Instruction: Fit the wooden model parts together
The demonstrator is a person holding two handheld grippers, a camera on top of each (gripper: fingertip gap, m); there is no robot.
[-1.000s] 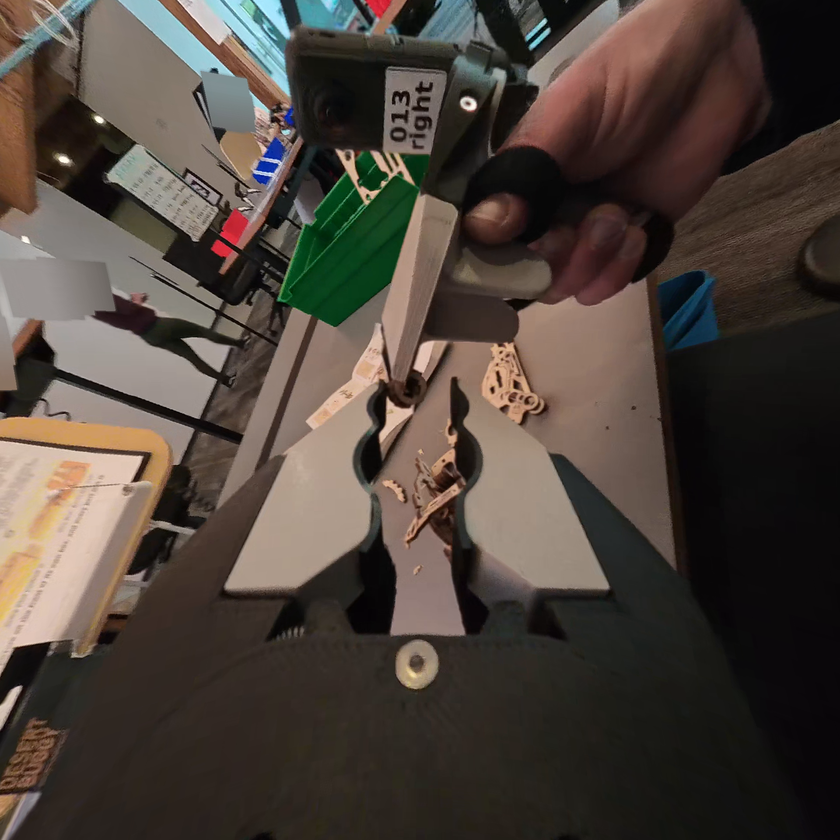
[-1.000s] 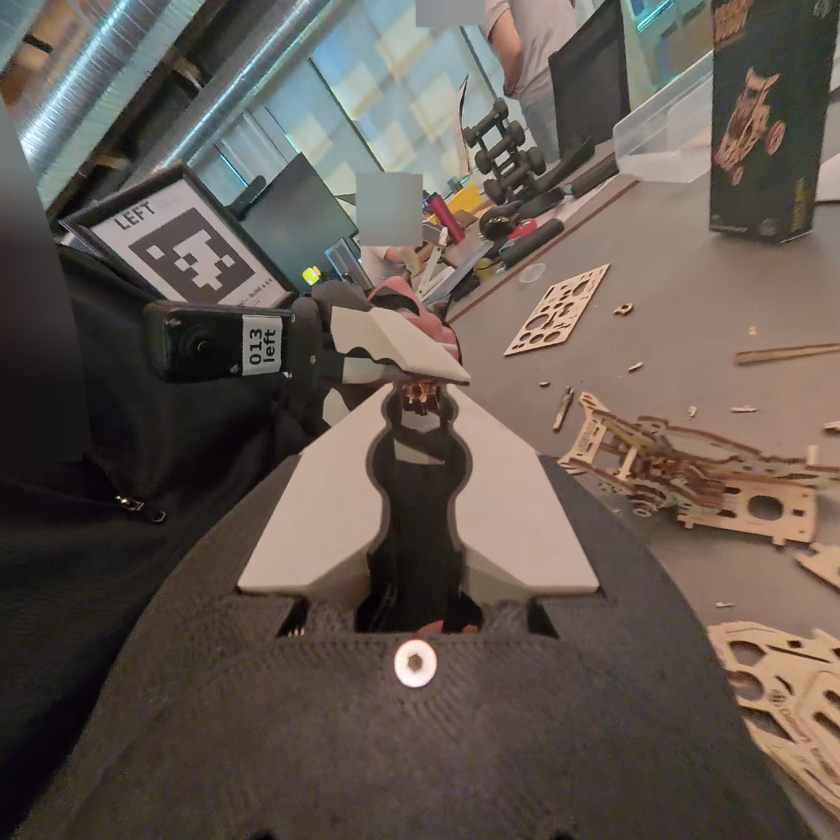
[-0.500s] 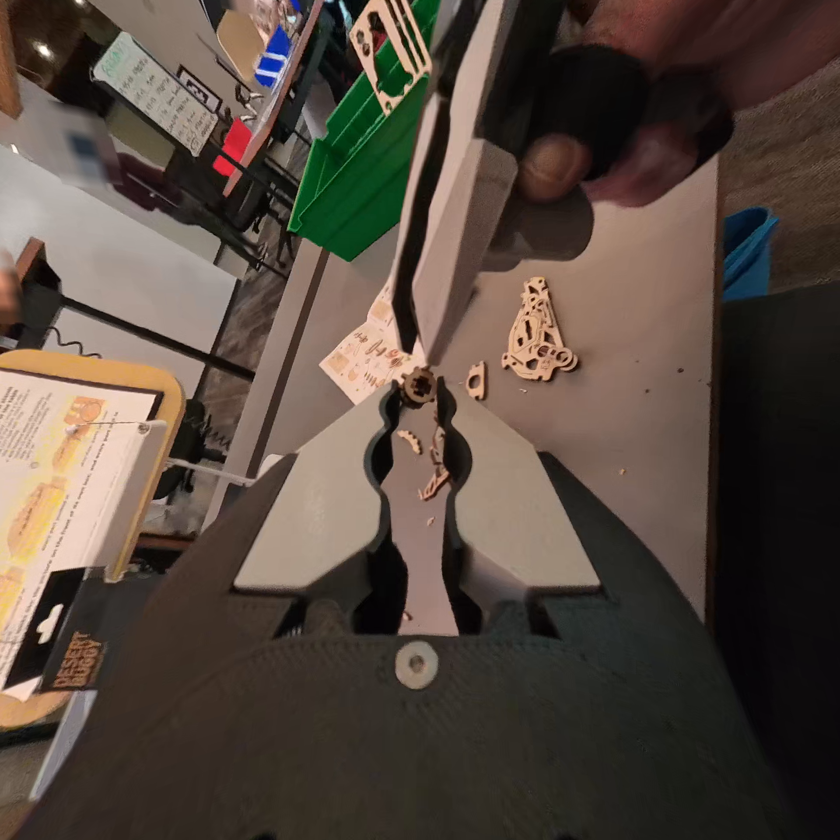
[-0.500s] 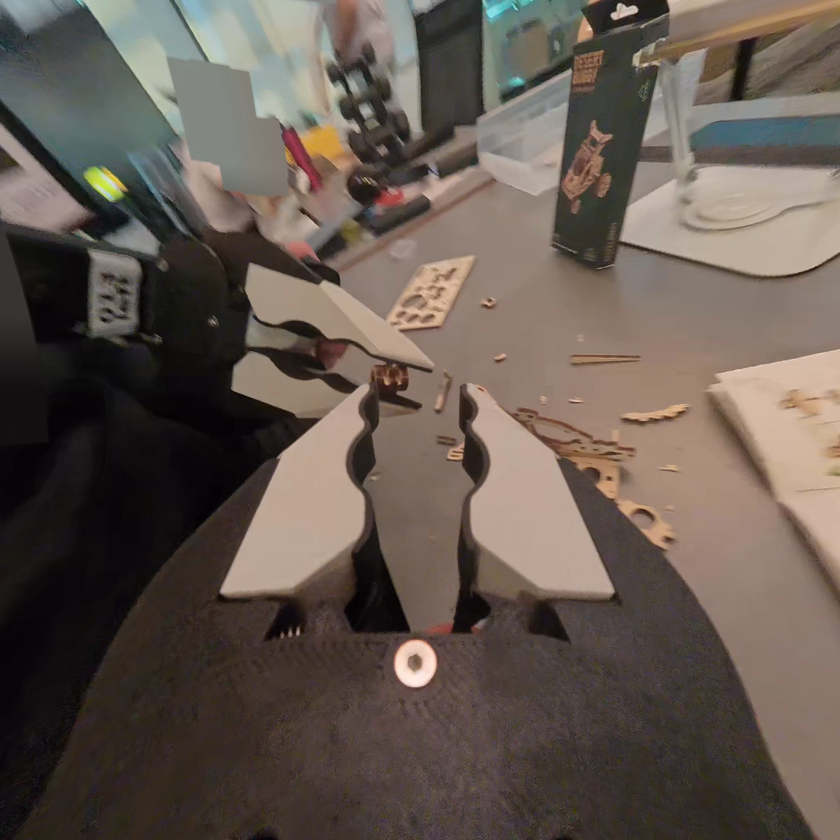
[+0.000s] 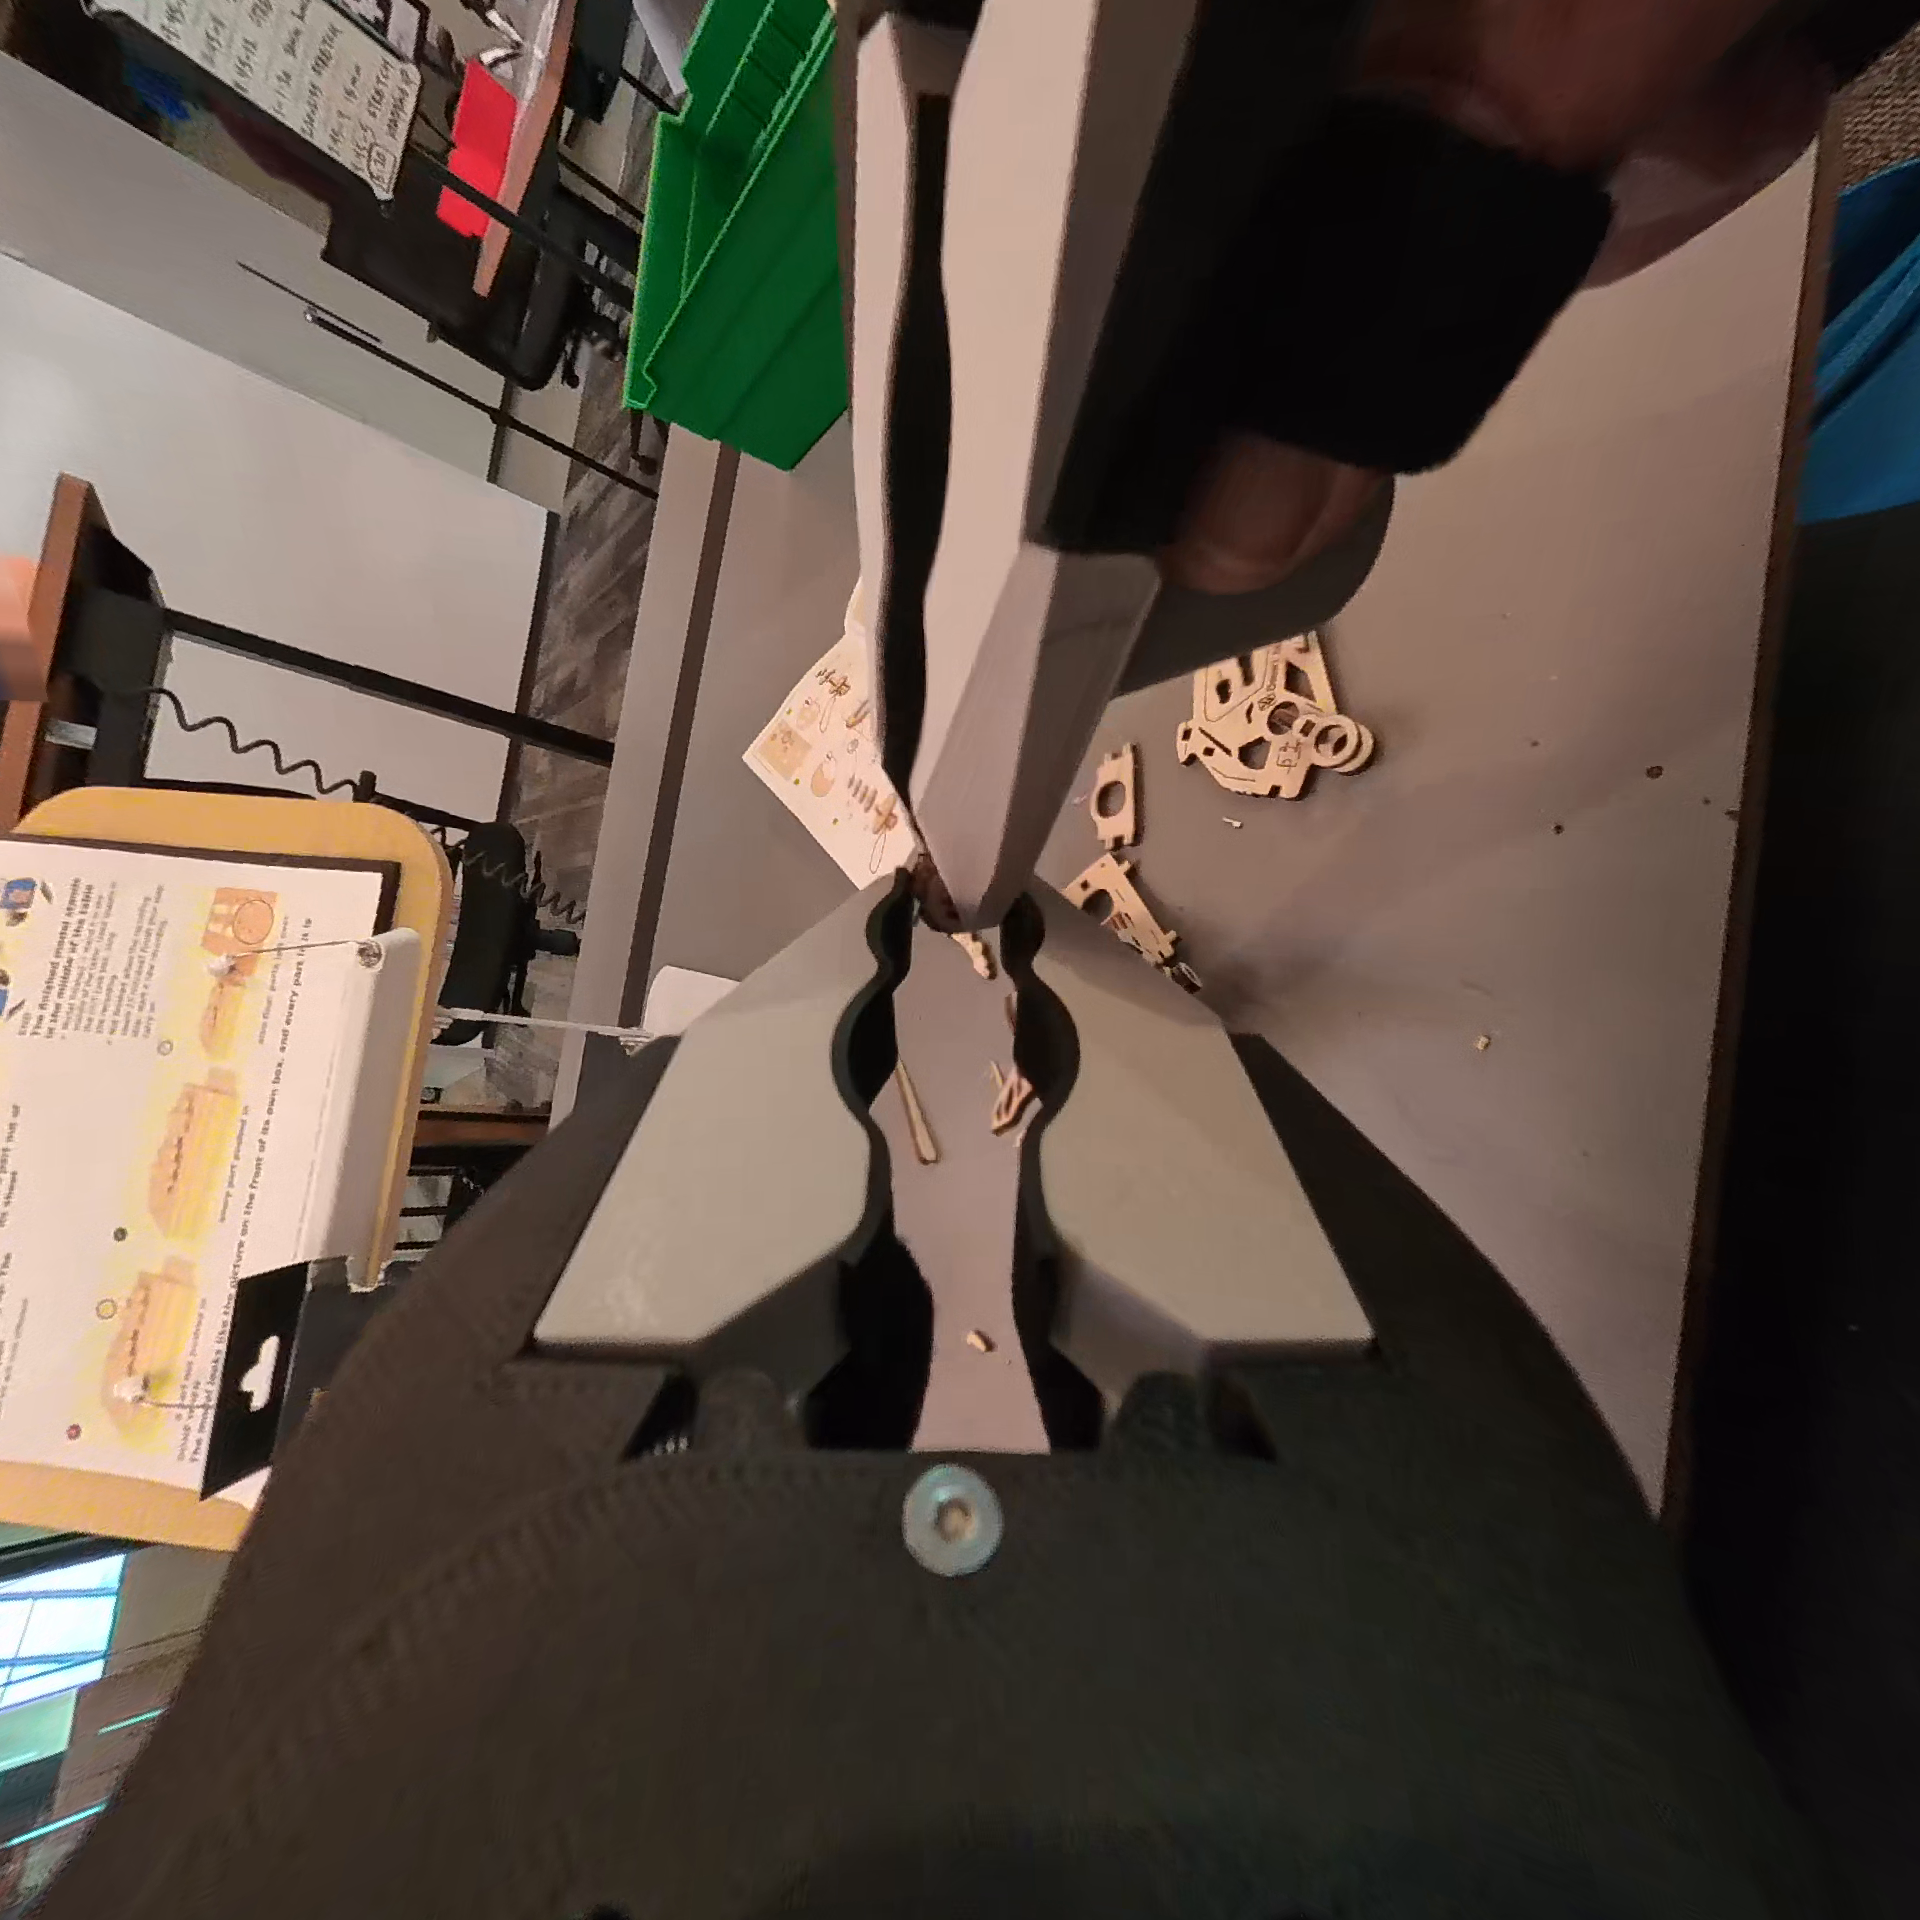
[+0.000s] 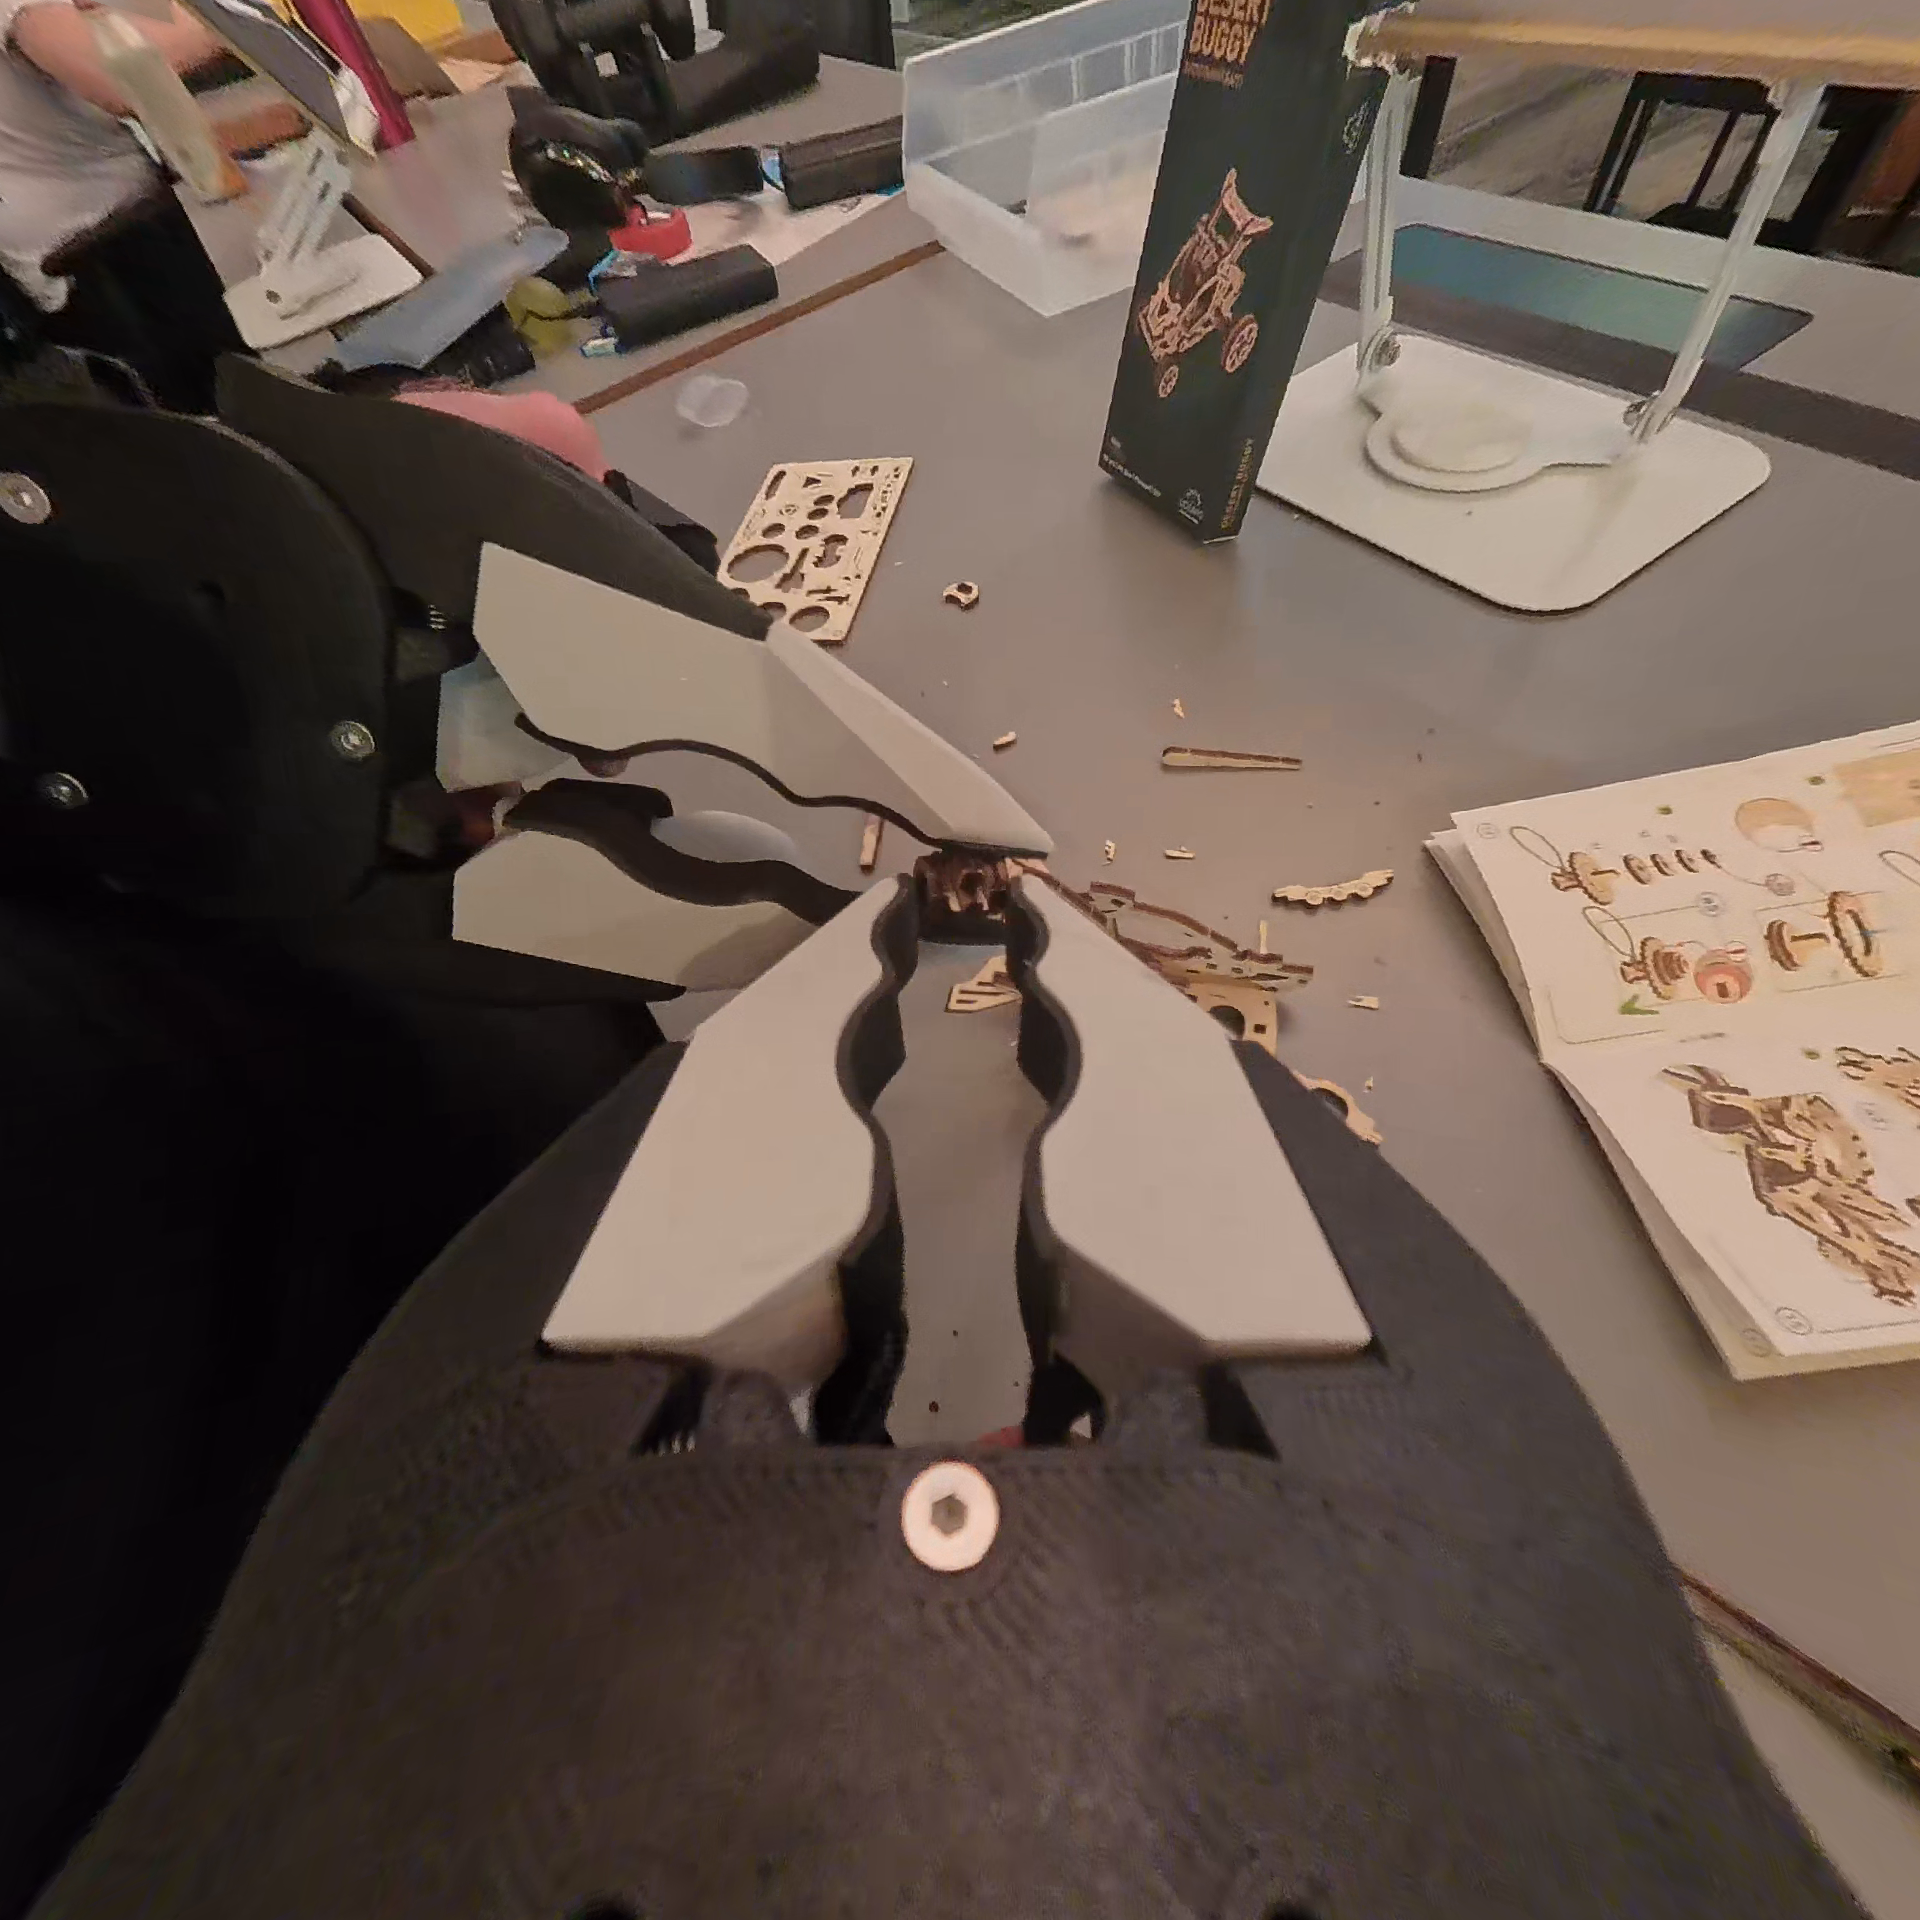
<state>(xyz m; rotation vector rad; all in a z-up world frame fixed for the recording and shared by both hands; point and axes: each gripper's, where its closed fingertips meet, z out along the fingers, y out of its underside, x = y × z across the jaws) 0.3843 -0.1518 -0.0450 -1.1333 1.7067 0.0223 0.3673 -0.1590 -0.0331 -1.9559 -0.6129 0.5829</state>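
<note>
A small dark wooden gear part (image 6: 961, 883) hangs just above the grey table (image 6: 1351, 644), pinched between two sets of fingertips. My right gripper (image 6: 963, 902) is closed on it from the near side. My left gripper (image 5: 963, 912) grips the same part; in the right wrist view it comes in from the left. In the left wrist view the right gripper's fingers (image 5: 997, 727) come down from above and mostly hide the part (image 5: 933, 902). A partly built wooden chassis (image 6: 1195, 956) lies on the table just behind.
An open instruction booklet (image 6: 1714, 987) lies at the right. A dark kit box (image 6: 1216, 270), a white stand (image 6: 1507, 468) and a punched wooden sheet (image 6: 821, 540) are farther back. Loose wooden pieces (image 5: 1273, 732) and scraps litter the table. A green bin (image 5: 738, 208) sits at its far end. Only a small space, under 4 cm, lies between the two pairs of fingers.
The left gripper closed on the gear part while the right let go and opened. The right gripper has now come back and narrowed onto the same part. Both have dropped closer to the table.
</note>
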